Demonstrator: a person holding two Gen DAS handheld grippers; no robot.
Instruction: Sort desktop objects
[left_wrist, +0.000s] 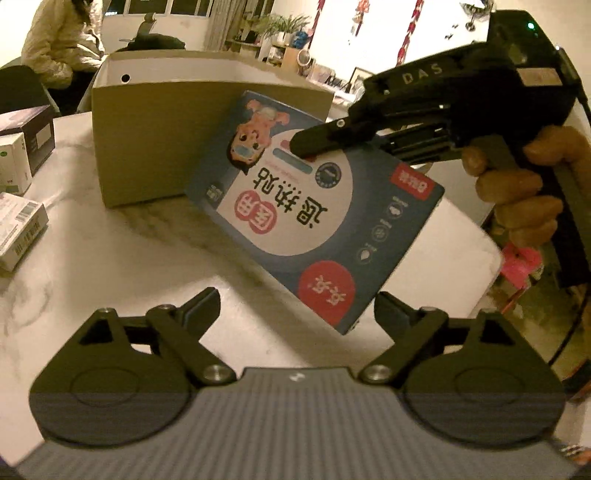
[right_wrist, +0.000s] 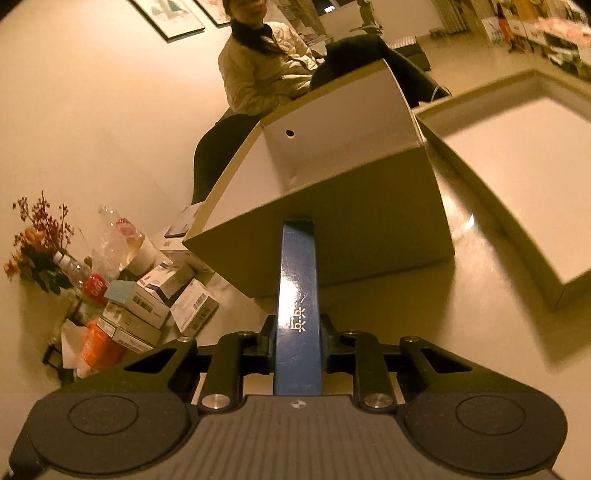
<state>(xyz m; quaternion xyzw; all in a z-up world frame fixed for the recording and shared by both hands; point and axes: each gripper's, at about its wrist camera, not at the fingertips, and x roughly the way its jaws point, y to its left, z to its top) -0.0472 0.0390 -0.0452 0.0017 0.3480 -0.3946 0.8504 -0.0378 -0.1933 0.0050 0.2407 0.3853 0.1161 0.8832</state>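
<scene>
A flat blue box with Chinese print and a cartoon face (left_wrist: 314, 218) hangs tilted above the table, in front of an open cardboard box (left_wrist: 155, 136). My right gripper (left_wrist: 306, 147) is shut on the blue box's upper part. In the right wrist view the blue box (right_wrist: 297, 306) shows edge-on between the closed fingers of my right gripper (right_wrist: 297, 332), pointing at the cardboard box (right_wrist: 351, 221). My left gripper (left_wrist: 295, 306) is open and empty just below the blue box's lower corner.
Small white and dark cartons (left_wrist: 18, 221) lie at the table's left edge. The box lid (right_wrist: 517, 184) lies to the right of the cardboard box. Cartons, bottles and flowers (right_wrist: 110, 295) are piled at left. A seated person (right_wrist: 258, 66) is behind the box.
</scene>
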